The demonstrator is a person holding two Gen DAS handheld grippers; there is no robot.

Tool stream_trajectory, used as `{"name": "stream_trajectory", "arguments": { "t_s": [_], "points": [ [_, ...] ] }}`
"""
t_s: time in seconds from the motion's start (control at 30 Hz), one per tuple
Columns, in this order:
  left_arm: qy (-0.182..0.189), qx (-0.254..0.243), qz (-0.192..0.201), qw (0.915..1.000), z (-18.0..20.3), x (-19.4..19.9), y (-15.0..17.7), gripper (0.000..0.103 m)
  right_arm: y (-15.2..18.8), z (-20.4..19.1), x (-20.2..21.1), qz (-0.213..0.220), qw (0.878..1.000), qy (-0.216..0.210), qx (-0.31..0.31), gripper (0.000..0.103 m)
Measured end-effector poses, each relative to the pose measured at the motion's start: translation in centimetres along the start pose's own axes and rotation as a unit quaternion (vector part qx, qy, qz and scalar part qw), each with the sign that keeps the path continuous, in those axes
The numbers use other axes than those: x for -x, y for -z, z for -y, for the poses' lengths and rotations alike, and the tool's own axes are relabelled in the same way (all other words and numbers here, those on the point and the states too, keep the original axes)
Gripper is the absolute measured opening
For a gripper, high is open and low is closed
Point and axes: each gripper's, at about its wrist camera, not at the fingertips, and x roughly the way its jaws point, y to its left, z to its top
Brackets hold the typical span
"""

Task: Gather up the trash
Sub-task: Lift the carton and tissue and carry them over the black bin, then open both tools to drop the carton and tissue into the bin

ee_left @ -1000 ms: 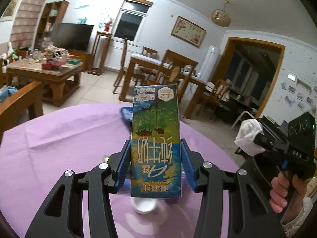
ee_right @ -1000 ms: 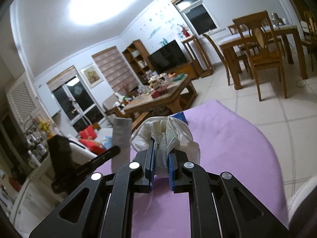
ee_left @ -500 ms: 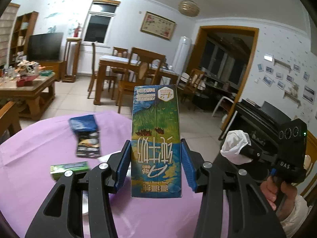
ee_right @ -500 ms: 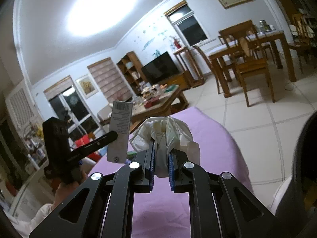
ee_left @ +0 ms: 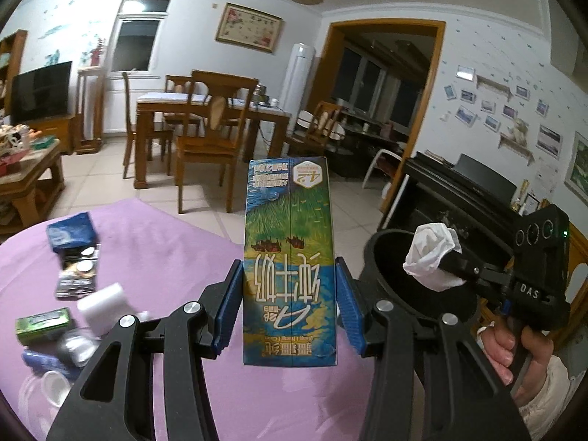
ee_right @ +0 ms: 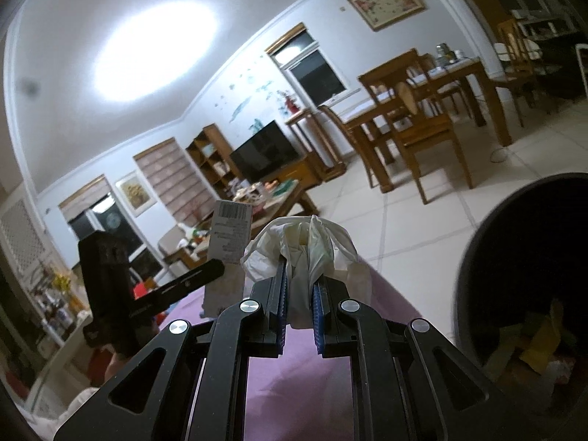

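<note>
My left gripper (ee_left: 290, 312) is shut on a tall blue-green milk carton (ee_left: 289, 257), held upright above the purple table (ee_left: 165, 257). In the right wrist view the same carton (ee_right: 228, 246) shows at the left with its barcode face. My right gripper (ee_right: 298, 316) is shut on a crumpled white tissue (ee_right: 305, 253); the left wrist view shows that tissue (ee_left: 433, 253) hanging over the mouth of a black trash bin (ee_left: 389, 257). The bin (ee_right: 514, 257) fills the right edge of the right wrist view, with yellow scraps inside.
Left on the table: a blue packet (ee_left: 71, 235), a dark snack pack (ee_left: 79, 272), a white block (ee_left: 103, 303), a green box (ee_left: 42, 325) and a clear cup (ee_left: 55, 386). A hand (ee_left: 511, 349) holds the right gripper. Dining chairs (ee_left: 205, 147) and a piano (ee_left: 459, 191) stand behind.
Both grippers swung right across the table with carton and tissue still held. The black bin has come into both views, and the tissue now hangs over its mouth.
</note>
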Motion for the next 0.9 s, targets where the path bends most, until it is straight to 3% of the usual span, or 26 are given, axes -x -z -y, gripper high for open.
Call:
{"name": "stream_trajectory", "arguments": {
  "t_s": [0.4, 0.9],
  "points": [
    [0.067, 0.001, -0.03, 0.9973, 4.0, -4.8, -0.5, 0.048, 0.0, 4.5, 6.3, 0.037, 0.997, 0.048, -0.039, 0.012],
    [0.167, -0.009, -0.085, 0.9822, 12.5, -13.0, -0.9, 0.048, 0.9, 11.1, 13.8, 0.075, 0.987, 0.117, -0.085, 0.012]
  ]
}}
